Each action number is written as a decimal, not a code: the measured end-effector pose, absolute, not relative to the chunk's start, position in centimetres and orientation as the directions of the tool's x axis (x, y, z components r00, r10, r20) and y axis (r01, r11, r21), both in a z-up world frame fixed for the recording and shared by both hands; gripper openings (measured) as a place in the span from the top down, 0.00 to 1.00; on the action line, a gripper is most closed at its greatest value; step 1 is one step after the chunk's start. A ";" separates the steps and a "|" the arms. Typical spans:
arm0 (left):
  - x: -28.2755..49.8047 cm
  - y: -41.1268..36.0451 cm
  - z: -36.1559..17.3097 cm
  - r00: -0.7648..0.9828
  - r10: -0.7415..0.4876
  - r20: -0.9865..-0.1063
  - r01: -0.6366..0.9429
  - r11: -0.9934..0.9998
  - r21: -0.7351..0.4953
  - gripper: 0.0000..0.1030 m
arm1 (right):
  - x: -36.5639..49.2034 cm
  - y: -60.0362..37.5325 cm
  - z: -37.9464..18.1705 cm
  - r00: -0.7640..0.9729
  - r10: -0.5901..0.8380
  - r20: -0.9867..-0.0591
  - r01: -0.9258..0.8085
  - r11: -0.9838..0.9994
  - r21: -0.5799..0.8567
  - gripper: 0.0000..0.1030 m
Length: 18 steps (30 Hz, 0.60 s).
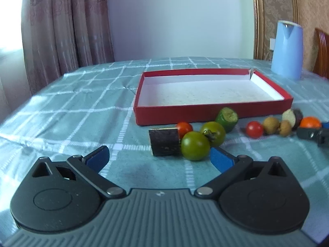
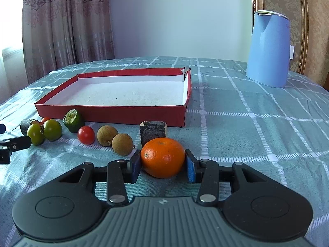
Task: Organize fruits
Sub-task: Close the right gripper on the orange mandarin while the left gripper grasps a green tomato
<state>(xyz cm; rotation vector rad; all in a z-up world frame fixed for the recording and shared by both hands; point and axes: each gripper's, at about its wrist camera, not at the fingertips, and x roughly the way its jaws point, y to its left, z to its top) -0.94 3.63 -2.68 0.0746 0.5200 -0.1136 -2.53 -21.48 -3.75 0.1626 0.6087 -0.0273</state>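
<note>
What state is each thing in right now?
Red box: open, nothing inside.
Orange: on the cloth, between the right gripper's pads.
Left gripper: open, holding nothing.
Green tomatoes: on the cloth, outside the box.
Blue kettle: upright, lid shut.

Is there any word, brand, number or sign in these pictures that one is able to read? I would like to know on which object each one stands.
No text can be read in either view.
blue kettle: faint marking near its upper right edge, too small and blurred to read.
left gripper: small pale emblem on its grey body, a mark, no letters.
right gripper: the same kind of emblem, no letters.
red box: no print visible.
</note>
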 end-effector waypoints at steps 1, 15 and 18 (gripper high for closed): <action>-1.0 3.6 -2.6 0.856 -0.121 -0.502 0.152 0.988 0.022 0.00 | -2.5 -21.5 -3.7 0.821 0.022 -0.571 0.073 0.987 0.144 0.59; -0.7 -0.4 -3.1 0.819 -0.255 -0.514 0.335 0.940 0.067 0.27 | -2.7 -21.7 -3.7 0.829 0.029 -0.559 0.078 0.983 0.166 0.58; -0.3 -0.6 -3.0 0.824 -0.246 -0.511 0.336 0.938 0.090 0.34 | -2.8 -21.8 -3.7 0.830 0.030 -0.557 0.078 0.983 0.169 0.58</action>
